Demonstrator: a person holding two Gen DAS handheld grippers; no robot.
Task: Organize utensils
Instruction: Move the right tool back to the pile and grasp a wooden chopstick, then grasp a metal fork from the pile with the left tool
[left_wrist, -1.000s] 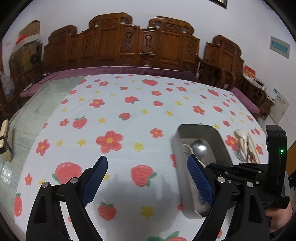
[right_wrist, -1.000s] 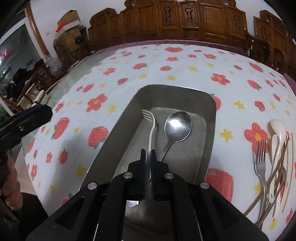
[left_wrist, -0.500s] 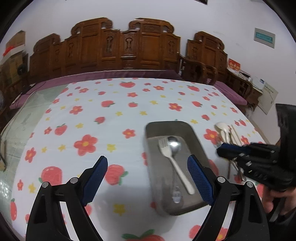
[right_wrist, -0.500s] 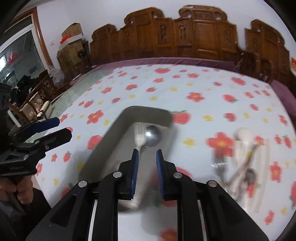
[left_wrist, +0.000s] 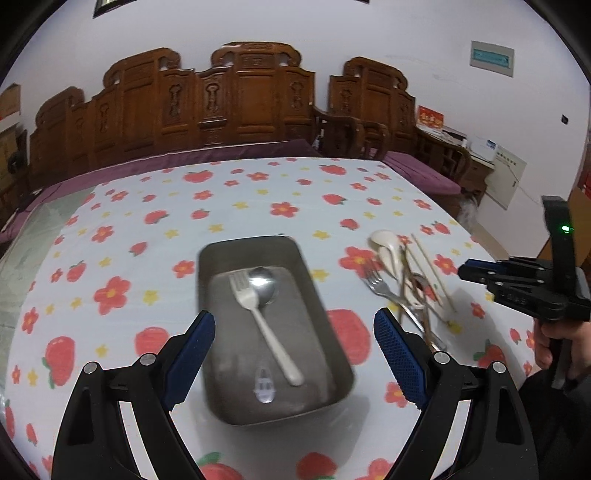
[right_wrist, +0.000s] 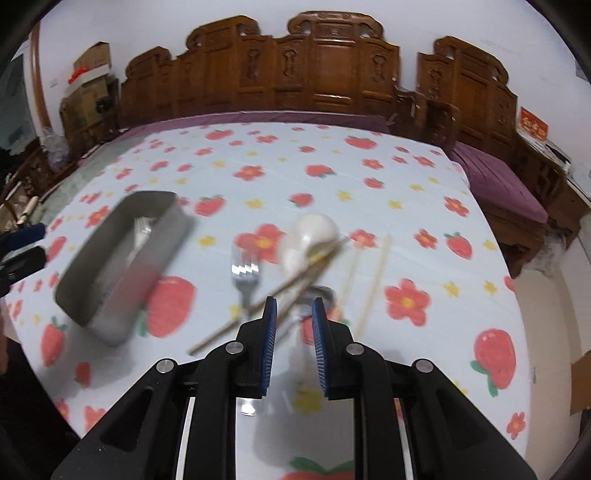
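Holding my left gripper (left_wrist: 294, 341) above the near edge of the rectangular grey metal tray (left_wrist: 317, 295), I keep its jaws spread wide, with nothing between the blue pads. Inside the tray lie a white plastic fork (left_wrist: 258, 314) and a shiny steel spoon (left_wrist: 263, 286), the fork's handle slanting toward the near right corner and its tines just beside the spoon's bowl. The tray sits on the bench under a white cloth printed with red strawberries and flowers (left_wrist: 229, 206).

My right gripper (right_wrist: 293, 338) hangs over the loose pile of utensils to the right of the tray, its jaws parted by a narrow gap and closed on nothing. That pile holds a white ceramic soup spoon (right_wrist: 314, 232), a steel fork (right_wrist: 244, 275) with tines pointing away from me, dark brown wooden chopsticks (right_wrist: 295, 280) lying slantwise across the heap, and pale bamboo chopsticks (right_wrist: 373, 280) on the right. A metal utensil (right_wrist: 321, 295) lies straight ahead of the jaws, too blurred to tell which kind. Carved dark wooden chairs (left_wrist: 255, 99) line the far side of the bench.
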